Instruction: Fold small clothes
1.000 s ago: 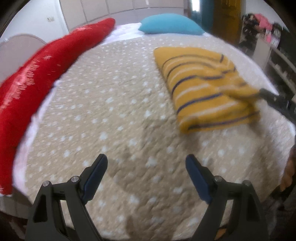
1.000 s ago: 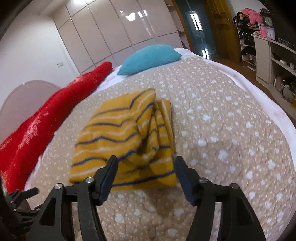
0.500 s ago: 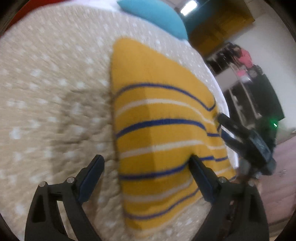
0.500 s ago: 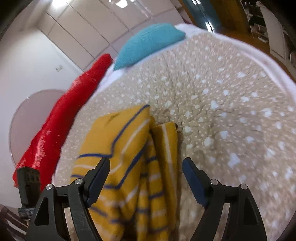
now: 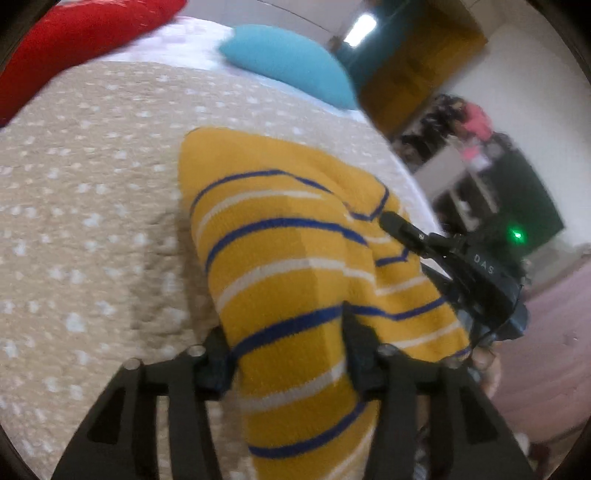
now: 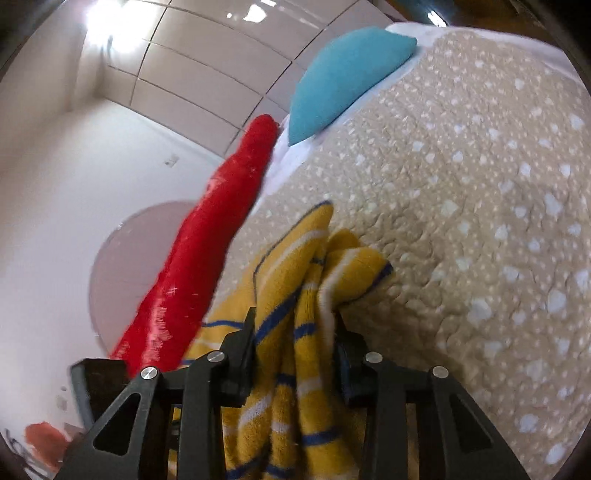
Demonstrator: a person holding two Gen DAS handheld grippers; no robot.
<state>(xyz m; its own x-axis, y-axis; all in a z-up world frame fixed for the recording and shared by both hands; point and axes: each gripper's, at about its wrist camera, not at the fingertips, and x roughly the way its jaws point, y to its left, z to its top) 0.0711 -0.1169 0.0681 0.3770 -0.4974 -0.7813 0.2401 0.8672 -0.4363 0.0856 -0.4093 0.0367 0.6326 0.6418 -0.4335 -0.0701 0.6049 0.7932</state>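
Currently, left to right in the left wrist view: red cushion [image 5: 74, 33] at the top-left edge, beige white-spotted quilt [image 5: 92, 221] on the bed, teal pillow [image 5: 288, 62] at the far end. Yellow garment [image 5: 295, 258] with blue and white stripes lies folded on the quilt, right of centre, its near end between the fingers. Left hand-held gripper [image 5: 286, 339] is clamped on that near end, both pads pressed into the fabric. To the right, the right hand-held gripper [image 5: 397, 225] reaches in from the bed edge, tip on the garment's right side. Its body reads "D A S" in white letters; a green LED [image 5: 517, 234] glows just behind it. Far right is blurred: shelves with something pink on top, no readable text.

Right wrist view, left to right: white wall, round pale panel [image 6: 147, 258], long red cushion [image 6: 207, 251] along the bed's left edge, glossy wardrobe doors [image 6: 184, 66] above. Garment [image 6: 295, 314] is bunched in vertical folds at bottom centre, one end lifted off the quilt [image 6: 480, 184] into the jaws. Right hand-held gripper [image 6: 295, 343] is closed on that bunch, fabric filling the gap between the fingers. Teal pillow [image 6: 343, 74] top centre, quilt across the right half. No writing legible in this view.
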